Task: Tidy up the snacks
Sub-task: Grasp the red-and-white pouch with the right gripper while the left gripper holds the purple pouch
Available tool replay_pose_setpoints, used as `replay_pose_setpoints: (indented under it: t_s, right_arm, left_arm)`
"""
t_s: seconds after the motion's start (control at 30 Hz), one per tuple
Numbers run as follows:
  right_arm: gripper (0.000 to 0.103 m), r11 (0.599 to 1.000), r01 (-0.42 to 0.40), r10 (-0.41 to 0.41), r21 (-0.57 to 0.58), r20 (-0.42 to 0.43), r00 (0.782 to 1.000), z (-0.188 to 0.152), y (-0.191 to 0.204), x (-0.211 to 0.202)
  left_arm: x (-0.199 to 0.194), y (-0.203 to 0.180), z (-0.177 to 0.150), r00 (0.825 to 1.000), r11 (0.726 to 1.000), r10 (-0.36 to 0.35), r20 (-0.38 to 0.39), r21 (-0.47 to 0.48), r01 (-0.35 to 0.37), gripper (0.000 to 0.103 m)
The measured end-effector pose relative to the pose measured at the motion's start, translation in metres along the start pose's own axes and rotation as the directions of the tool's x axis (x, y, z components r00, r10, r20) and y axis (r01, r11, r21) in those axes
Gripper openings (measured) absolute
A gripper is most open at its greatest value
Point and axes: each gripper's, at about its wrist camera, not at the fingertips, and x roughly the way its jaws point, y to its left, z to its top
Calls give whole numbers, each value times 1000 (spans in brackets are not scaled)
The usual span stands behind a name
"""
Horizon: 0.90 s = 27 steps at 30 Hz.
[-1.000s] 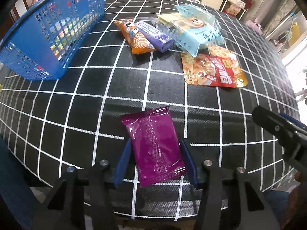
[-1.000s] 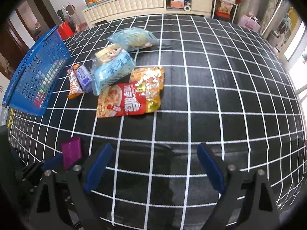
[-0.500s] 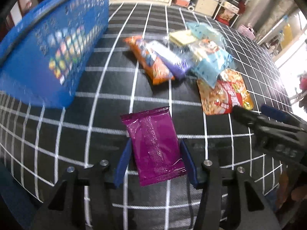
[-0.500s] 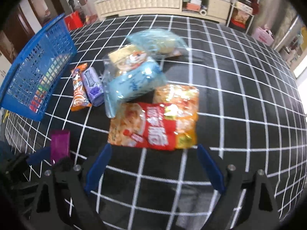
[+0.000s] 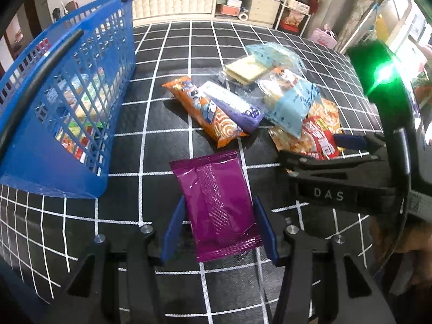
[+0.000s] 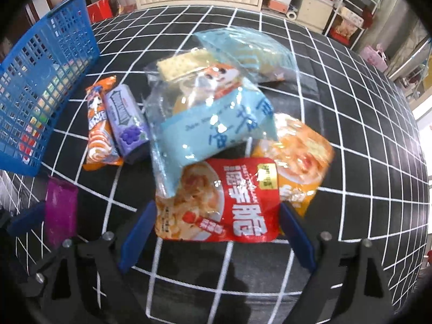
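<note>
Two grippers: left gripper [image 5: 220,228] clamped on purple packet [image 5: 218,205] beside blue basket [image 5: 67,102]; right gripper [image 6: 216,232] wide open, straddling red packet [image 6: 218,202], pads apart from it.

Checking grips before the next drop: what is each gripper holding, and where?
Left gripper holds the magenta packet by its long side edges, near the lower end. Right gripper holds nothing; it is open around the red packet.

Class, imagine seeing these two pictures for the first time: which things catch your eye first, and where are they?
A magenta packet sits clamped in the left tongs, near the blue basket at the left. The open right tongs straddle a red snack bag, the near edge of a bright pile on the black checked cloth.
</note>
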Motion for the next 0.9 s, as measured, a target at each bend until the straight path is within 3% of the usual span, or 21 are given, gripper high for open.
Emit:
replay_pose_setpoints:
  t_s: [0.07, 0.13, 0.2, 0.3, 0.47, 0.53, 0.63, 0.9]
  right_arm:
    - [83, 1000, -2, 2, 0, 18, 1000, 0, 3, -1]
    - [60, 1000, 2, -2, -2, 36, 999, 1, 3, -5]
    - [57, 1000, -7, 7, -3, 31, 999, 6, 6, -5]
    - [43, 999, -16, 17, -41, 33, 999, 6, 10, -8]
    - [35, 998, -54, 54, -12, 52, 997, -5, 10, -15]
    - [26, 997, -78, 78, 3, 67, 995, -9, 5, -21]
    - [20, 995, -95, 95, -6, 89, 992, -17, 6, -34]
    - [10, 994, -109, 107, 5, 150, 983, -32, 7, -67]
  left_arm:
    - [2, 1, -2, 1000, 1000, -9, -6, 1, 9, 49]
    - [3, 4, -5, 1000, 1000, -16, -9, -9, 16, 49]
    - [5, 8, -6, 1000, 1000, -25, -10, -17, 25, 49]
    - [3, 11, -7, 1000, 999, -28, -7, -21, 28, 49]
    - [-1, 14, -9, 1000, 999, -31, 2, -14, 31, 49]
    - [-6, 15, -10, 999, 999, -35, 13, -5, 35, 49]
    - [-15, 14, -11, 999, 999, -40, 26, 1, 40, 49]
    - [-51, 18, -15, 995, 998, -55, 86, 6, 55, 48]
